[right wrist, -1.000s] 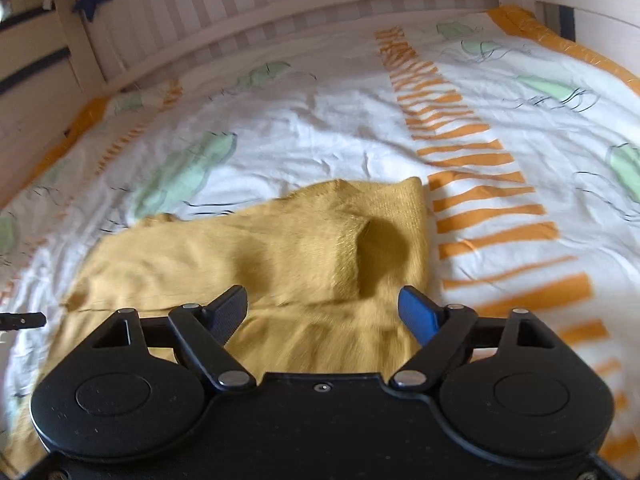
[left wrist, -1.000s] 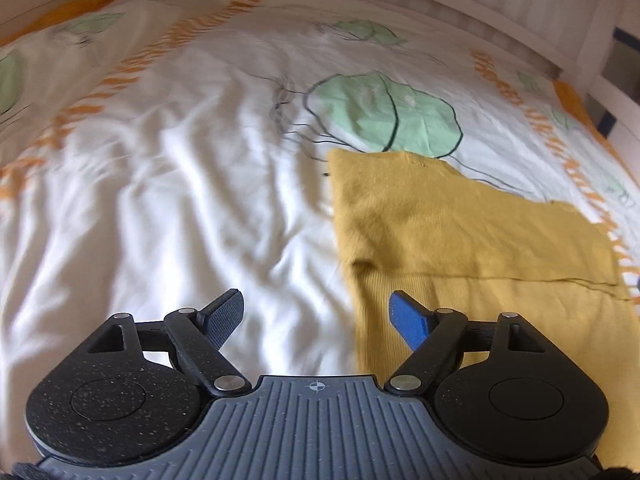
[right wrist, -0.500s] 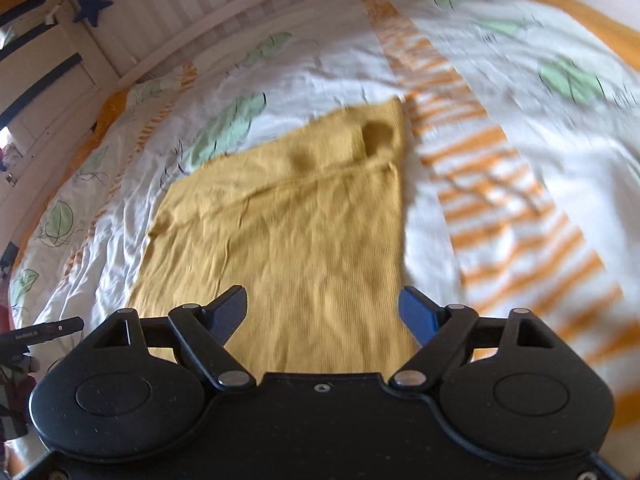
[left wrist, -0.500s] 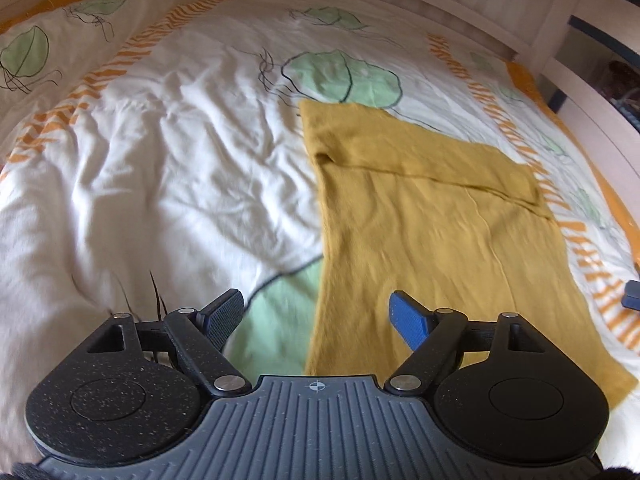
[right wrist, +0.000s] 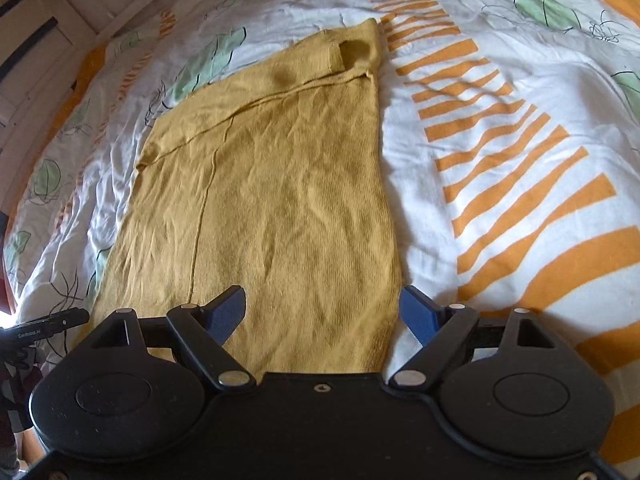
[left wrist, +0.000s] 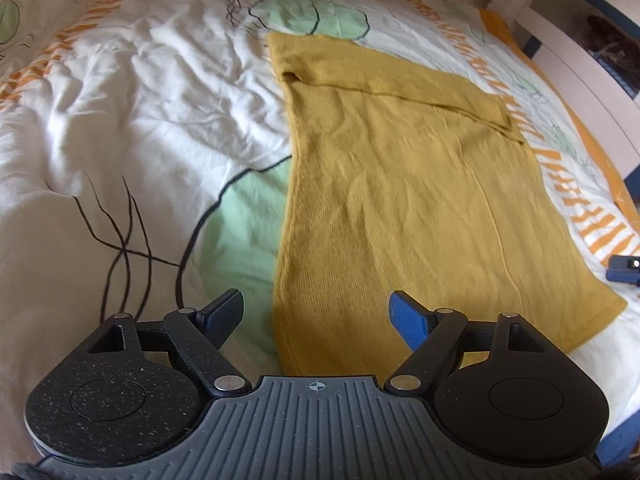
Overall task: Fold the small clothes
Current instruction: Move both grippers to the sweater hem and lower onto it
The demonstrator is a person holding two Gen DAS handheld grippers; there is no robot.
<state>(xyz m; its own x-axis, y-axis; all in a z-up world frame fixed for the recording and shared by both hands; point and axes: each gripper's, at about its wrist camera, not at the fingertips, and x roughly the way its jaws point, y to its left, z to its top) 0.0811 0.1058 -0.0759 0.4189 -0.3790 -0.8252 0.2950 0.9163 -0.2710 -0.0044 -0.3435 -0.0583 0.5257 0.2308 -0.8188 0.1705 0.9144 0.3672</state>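
Lying flat: one mustard garment (left wrist: 420, 184), two grippers

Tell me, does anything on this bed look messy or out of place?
Nothing much. The yellow garment lies flat on the duvet, partly folded, its top band turned over; it is only lightly creased.

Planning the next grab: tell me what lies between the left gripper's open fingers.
In the left wrist view, the left gripper is open over the yellow garment's near left edge, with the bedcover beside it. Nothing else lies between them.
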